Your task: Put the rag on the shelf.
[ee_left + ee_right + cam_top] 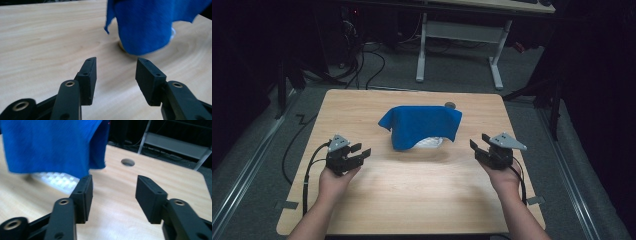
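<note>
A blue cloth lies draped over a white, ribbed object at the middle of the wooden table; only the object's lower edge peeks out. The same blue cloth hangs ahead of the left jaws, and the blue cloth with the white object under it fills the upper left ahead of the right jaws. My left gripper is to the cloth's left, open and empty. To the cloth's right, my right gripper is open and empty too.
A round hole sits in the table near its far edge, behind the cloth. Beyond the table stand a white desk frame and cables on a grey floor. Bare wood lies in front of the cloth, between the two hands.
</note>
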